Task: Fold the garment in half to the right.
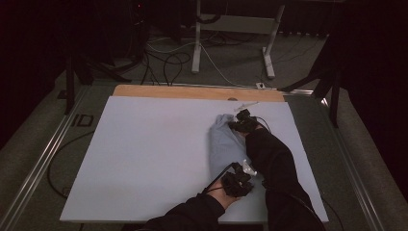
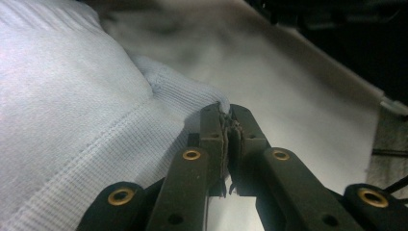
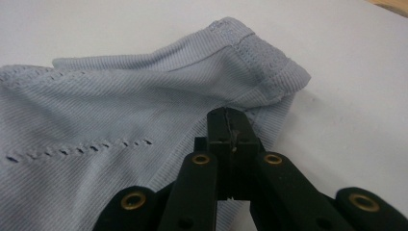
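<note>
I see pale blue garment point(image 1: 224, 144) at 3 o'clock on board | left gripper point(image 2: 227, 111) clamped on its ribbed corner | right gripper point(image 3: 233, 117) pinching its edge

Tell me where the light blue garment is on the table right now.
In the high view the light blue garment lies bunched on the white table, right of centre, between the left gripper near the front edge and the right gripper farther back.

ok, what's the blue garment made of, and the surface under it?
Garment: looks like a soft knit, likely cotton or a blend, matte light blue; fine ribbing, stitched seams and a row of small eyelet holes show in the right gripper view, a ribbed hem in the left gripper view. Table top: smooth, matte white sheet, possibly laminate or board, over a wooden edge; can't tell which.
</note>
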